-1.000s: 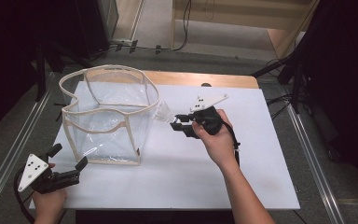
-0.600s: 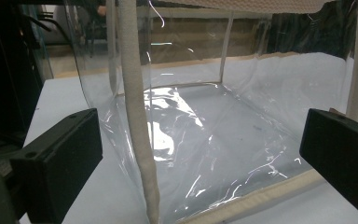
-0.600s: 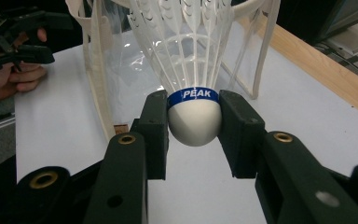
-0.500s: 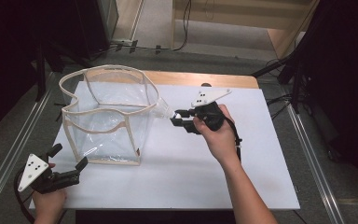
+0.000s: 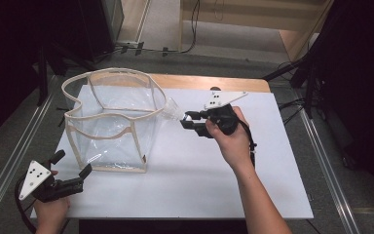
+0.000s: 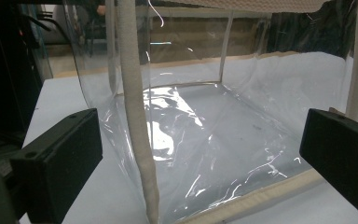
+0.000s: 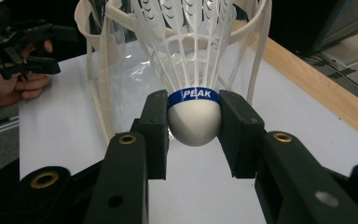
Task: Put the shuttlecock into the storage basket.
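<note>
A: Where's everything around the clear bag (image 5: 112,124)?
B: Right hand-held gripper (image 5: 191,120) clamps the shuttlecock (image 7: 194,93) just beside its rim; left hand-held gripper (image 5: 73,170) waits wide near its base
A: Next?
B: Probably lift it over the rim, then release

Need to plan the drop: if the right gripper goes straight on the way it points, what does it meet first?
Probably the clear bag: the right gripper, holding the shuttlecock, points at the bag's near upper side, so the feathers would likely touch there first.
</note>
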### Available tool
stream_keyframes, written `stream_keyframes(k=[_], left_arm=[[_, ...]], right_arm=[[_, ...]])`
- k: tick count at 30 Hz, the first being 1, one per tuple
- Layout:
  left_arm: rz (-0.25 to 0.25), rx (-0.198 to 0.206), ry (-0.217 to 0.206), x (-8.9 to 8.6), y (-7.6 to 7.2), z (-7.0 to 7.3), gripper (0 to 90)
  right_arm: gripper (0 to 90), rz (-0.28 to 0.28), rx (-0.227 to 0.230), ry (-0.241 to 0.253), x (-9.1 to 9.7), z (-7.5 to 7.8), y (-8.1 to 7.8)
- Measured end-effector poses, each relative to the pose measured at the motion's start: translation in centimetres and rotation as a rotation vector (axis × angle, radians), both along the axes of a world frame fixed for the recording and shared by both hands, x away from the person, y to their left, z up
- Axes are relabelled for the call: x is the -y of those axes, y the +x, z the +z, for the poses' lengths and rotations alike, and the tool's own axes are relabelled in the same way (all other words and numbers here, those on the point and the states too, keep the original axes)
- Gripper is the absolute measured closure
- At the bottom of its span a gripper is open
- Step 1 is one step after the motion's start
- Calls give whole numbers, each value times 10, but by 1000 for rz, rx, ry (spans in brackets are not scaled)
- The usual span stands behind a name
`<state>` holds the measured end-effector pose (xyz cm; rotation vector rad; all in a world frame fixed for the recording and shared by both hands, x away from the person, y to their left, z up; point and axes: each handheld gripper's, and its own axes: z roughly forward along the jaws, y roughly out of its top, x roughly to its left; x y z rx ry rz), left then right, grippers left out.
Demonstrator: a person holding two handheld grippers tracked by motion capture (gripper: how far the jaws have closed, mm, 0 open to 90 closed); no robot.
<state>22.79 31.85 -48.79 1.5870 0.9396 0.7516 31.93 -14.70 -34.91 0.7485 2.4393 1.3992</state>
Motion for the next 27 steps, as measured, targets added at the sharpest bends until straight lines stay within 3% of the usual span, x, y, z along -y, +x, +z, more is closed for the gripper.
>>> stream_keyframes(k=[27], left_arm=[[-2, -2, 3, 0, 0, 0, 0]], right_arm=[[625, -3, 40, 36, 2, 19, 3]])
